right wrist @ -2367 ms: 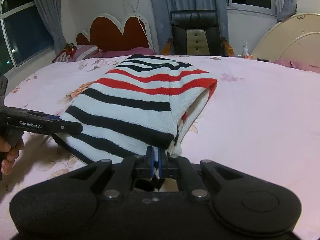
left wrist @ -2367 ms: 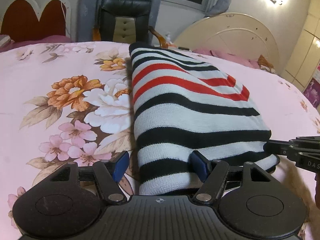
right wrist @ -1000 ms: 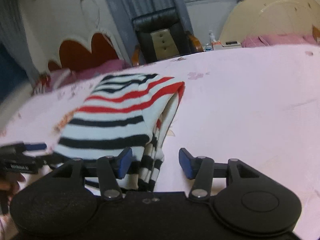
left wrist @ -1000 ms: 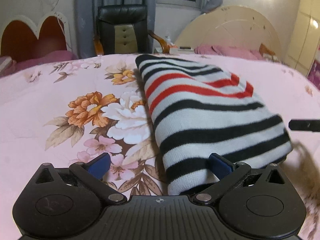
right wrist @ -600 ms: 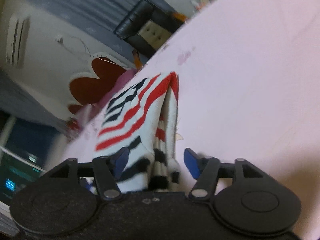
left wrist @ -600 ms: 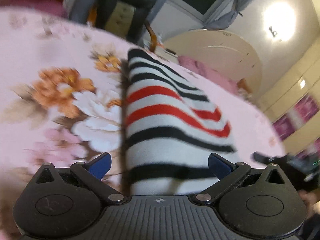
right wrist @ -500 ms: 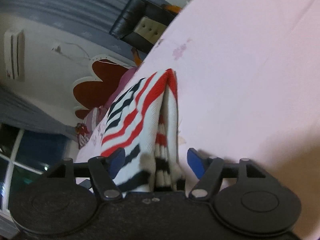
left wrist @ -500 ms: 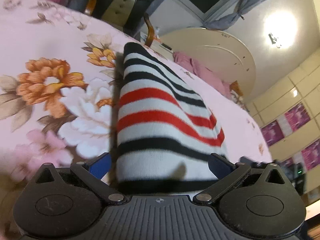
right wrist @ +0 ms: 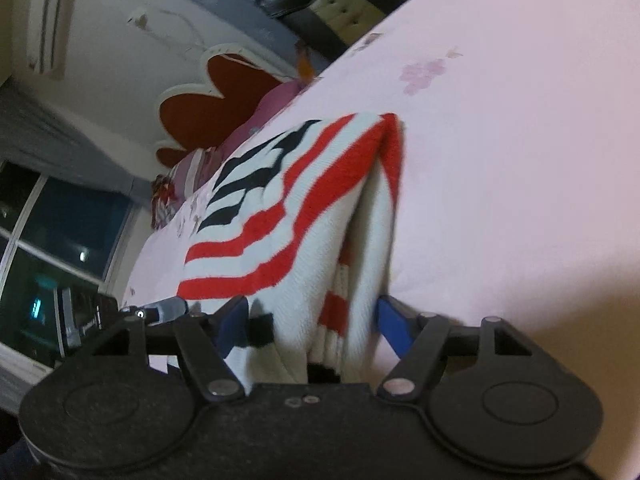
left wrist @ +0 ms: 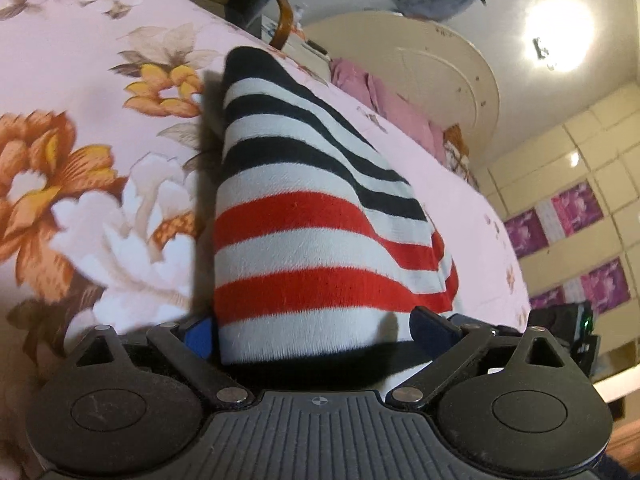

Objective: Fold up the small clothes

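Folded striped sweater (left wrist: pixel 320 240) on a bed, seen along both tools. The garment, banded in black, white and red, lies on the floral pink bedsheet (left wrist: pixel 80 168), away from the bed's far edge, where a black chair (right wrist: pixel 320 0) stands; the heart-shaped headboard (right wrist: pixel 216 96) marks another edge.

Left hand-held gripper (left wrist: pixel 320 330): angled downward onto the near end of the sweater, both views strongly rolled. Its jaws stand wide and are closing, with the garment's folded end between the blue pads (left wrist: pixel 198 336); whether the pads press the cloth cannot be told.

Right hand-held gripper (right wrist: pixel 316 322): likewise pitched down, straddling the open side of the fold, where the stacked layers (right wrist: pixel 344 280) show edge-on. Jaws part-open, one blue pad (right wrist: pixel 394 320) beside the layers on each flank, no firm pinch visible. The left tool's tip appears at this view's left margin.
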A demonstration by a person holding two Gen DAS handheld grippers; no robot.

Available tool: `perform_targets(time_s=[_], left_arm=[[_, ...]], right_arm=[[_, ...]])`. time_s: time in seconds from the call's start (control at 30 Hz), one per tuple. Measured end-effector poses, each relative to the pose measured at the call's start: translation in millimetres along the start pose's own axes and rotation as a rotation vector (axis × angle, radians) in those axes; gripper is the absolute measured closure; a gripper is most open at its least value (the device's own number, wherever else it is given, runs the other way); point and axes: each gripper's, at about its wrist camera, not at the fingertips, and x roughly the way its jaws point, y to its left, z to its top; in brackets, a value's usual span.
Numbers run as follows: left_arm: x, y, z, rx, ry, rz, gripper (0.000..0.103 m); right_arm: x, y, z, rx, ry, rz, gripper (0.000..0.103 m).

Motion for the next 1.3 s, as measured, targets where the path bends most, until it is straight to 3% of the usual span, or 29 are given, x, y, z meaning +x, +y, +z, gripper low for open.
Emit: perform_targets(time_s=[0.1,0.23,0.33,0.43,0.53,0.83,1.13,1.3], left_arm=[[7,-9,5,0.042,0.022,0.042,0.011],[10,-20,6,0.093,0.036,0.125,0.026],[15,-33,2,0.166,0.028,0.185,0.034],[14,-42,-3,0.184,-0.010,0.194,0.044],[6,-51,-6,0.222,-0.038,0.202,0.047],[-28,-64,-17,0.284,-0.064,0.150,0.049],[-82,-35,-27,0.316,-0.079,0.064,0.049],[-137,1,-24,0.330,-0.093,0.062,0.049]], right_arm=[[4,4,1,-0.045,-0.002,0.002,0.038],[9,9,1,-0.083,-0.020,-0.016,0.051],[10,14,-1,-0.108,-0.033,-0.043,0.054],[9,26,-7,-0.147,-0.053,-0.101,0.060],[5,37,-10,-0.176,-0.078,-0.124,0.067],[-22,80,-28,-0.303,-0.147,-0.182,0.069],[-15,141,-62,-0.346,-0.186,-0.255,0.069],[12,187,-81,-0.366,-0.198,-0.263,0.069]])
